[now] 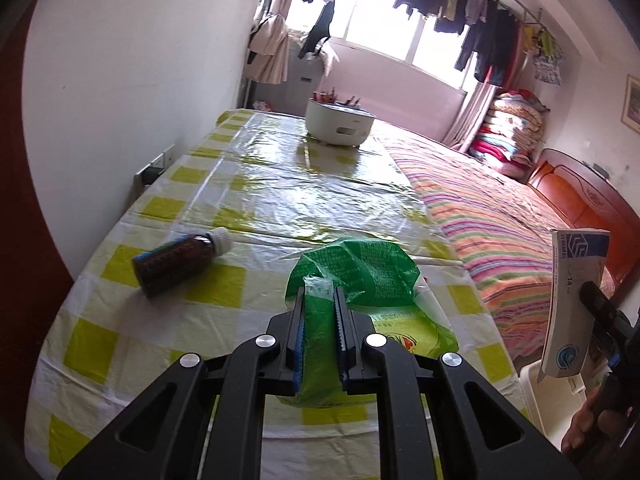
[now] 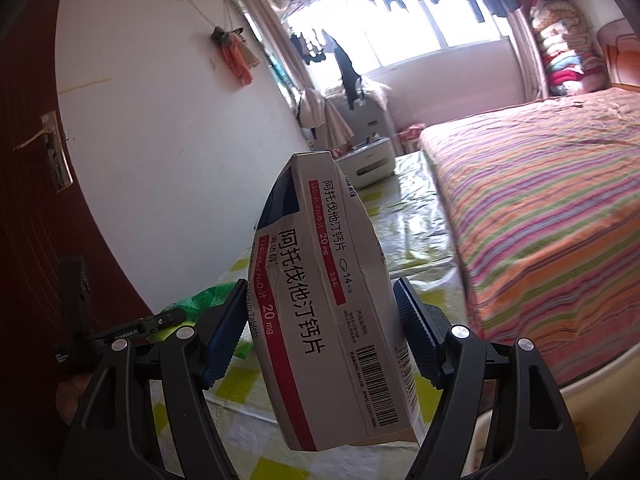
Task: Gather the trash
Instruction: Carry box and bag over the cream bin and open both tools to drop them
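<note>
My left gripper (image 1: pixel 320 294) is shut on a crumpled green plastic wrapper (image 1: pixel 360 268), held just above the table with its yellow-and-white checked cloth (image 1: pixel 120 344). A dark brown bottle (image 1: pixel 180 258) with a white cap lies on its side on the cloth, to the left of the wrapper. My right gripper (image 2: pixel 320 292) is shut on a white, red and blue medicine box (image 2: pixel 320 280), which stands up between the blue pads. In the left wrist view that medicine box (image 1: pixel 572 300) shows at the right edge, beyond the table's side, with a hand (image 1: pixel 592 428) below it.
A white round appliance (image 1: pixel 340 122) stands at the table's far end. A bed with a striped cover (image 1: pixel 500 216) runs along the right. A white bin rim (image 1: pixel 544 396) shows below the box. A wall (image 1: pixel 120 80) borders the table on the left.
</note>
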A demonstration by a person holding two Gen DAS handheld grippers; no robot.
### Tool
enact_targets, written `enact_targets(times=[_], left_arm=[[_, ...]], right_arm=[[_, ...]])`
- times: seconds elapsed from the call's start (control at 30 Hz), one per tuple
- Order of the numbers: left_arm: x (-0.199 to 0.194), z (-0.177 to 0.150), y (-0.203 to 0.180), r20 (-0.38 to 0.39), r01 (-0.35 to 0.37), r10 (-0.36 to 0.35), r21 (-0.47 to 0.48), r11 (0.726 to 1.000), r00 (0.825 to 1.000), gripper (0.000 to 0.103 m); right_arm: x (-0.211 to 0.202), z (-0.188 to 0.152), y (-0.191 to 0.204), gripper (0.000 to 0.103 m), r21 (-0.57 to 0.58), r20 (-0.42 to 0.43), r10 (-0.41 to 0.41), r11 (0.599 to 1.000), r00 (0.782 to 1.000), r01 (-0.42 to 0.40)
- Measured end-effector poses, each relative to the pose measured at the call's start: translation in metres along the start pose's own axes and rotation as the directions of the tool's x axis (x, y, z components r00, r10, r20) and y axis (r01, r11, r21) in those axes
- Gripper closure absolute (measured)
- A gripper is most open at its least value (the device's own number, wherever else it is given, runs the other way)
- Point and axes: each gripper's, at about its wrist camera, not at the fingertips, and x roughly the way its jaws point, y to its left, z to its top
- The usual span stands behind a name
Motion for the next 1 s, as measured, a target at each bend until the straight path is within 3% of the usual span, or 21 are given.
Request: enact_targets(times=[0.67, 1.0], left_arm=[[0.008, -0.017, -0.081, -0.027, 0.109, -0.106, 0.103, 0.989, 0.994, 0.091], [0.011, -0.026, -0.119, -0.042, 0.142, -0.137, 0.164, 0.976, 0.99, 0.091]], right_arm=[[-0.071, -0.008, -0.059, 0.032, 0.096, 0.093, -0.131, 0.988, 0.987, 0.122], [-0.11, -0.019, -0.118, 0.031, 0.224, 0.118, -0.253, 0.949, 0.96, 0.222]])
